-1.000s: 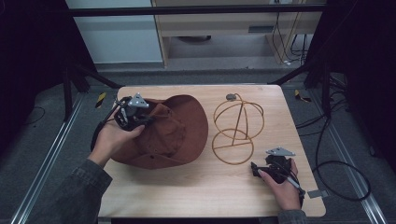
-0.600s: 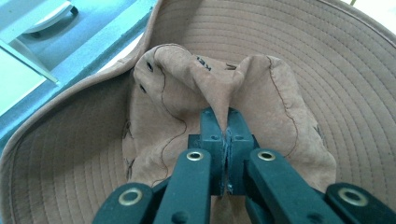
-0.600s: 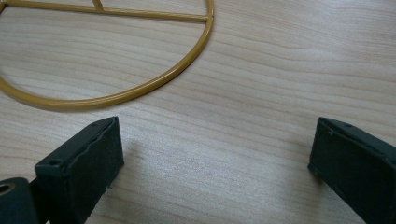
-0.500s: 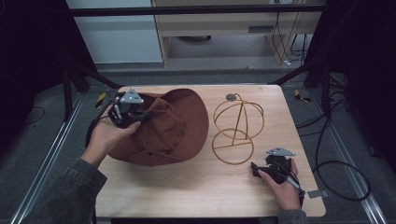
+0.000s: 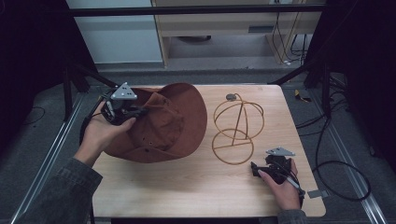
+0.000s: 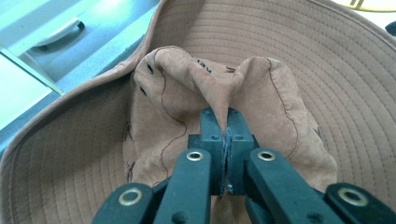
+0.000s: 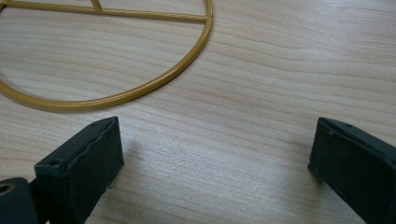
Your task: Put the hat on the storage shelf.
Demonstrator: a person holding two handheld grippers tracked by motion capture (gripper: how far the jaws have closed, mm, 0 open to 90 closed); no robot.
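Note:
A brown wide-brimmed hat is tilted up off the wooden table at its left side. My left gripper is shut on a pinched fold of the hat's crown; in the left gripper view the fabric is squeezed between the two pads. A gold wire hat stand stands to the right of the hat, its base ring lying flat on the wood. My right gripper rests on the table just right of and in front of that ring, open, with bare wood between its fingers.
The table's right rear corner and front strip are bare wood. A cable loops on the floor to the right. Metal frame rails run along the table's left side. A cabinet stands behind.
My left gripper has lifted and moved back with the hat's crown, raising the hat's left side off the table. The right gripper has stayed put.

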